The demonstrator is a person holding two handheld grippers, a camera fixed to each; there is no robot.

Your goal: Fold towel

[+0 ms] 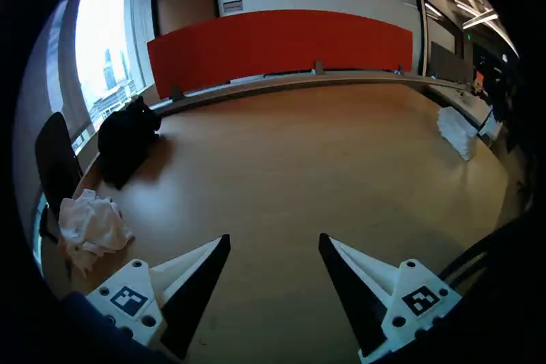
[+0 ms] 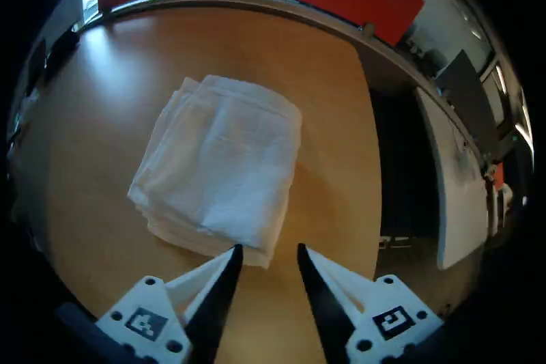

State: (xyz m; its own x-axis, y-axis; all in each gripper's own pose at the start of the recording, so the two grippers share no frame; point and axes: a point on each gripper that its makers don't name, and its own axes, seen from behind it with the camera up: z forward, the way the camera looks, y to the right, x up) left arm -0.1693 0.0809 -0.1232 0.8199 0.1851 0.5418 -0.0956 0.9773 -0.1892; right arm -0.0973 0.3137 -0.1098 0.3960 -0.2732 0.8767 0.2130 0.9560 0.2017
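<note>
The crumpled white cloth towel (image 1: 92, 224) is lying on the brown wooden table (image 1: 307, 159), left of the wide, empty left gripper (image 1: 273, 248). The right gripper (image 2: 267, 258), narrow and empty, is hanging by folded white towels (image 2: 222, 166). The crumpled one is looking soft and floppy; pinching a corner seems best.

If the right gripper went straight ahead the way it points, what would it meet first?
Probably the near edge of the folded white towel stack, just ahead of the open right gripper; depth is unclear.

left gripper (image 1: 273, 236): hovering, fingers spreading wide, empty
right gripper (image 2: 269, 246): hovering, pointing downward, fingers sitting narrowly apart, empty
</note>
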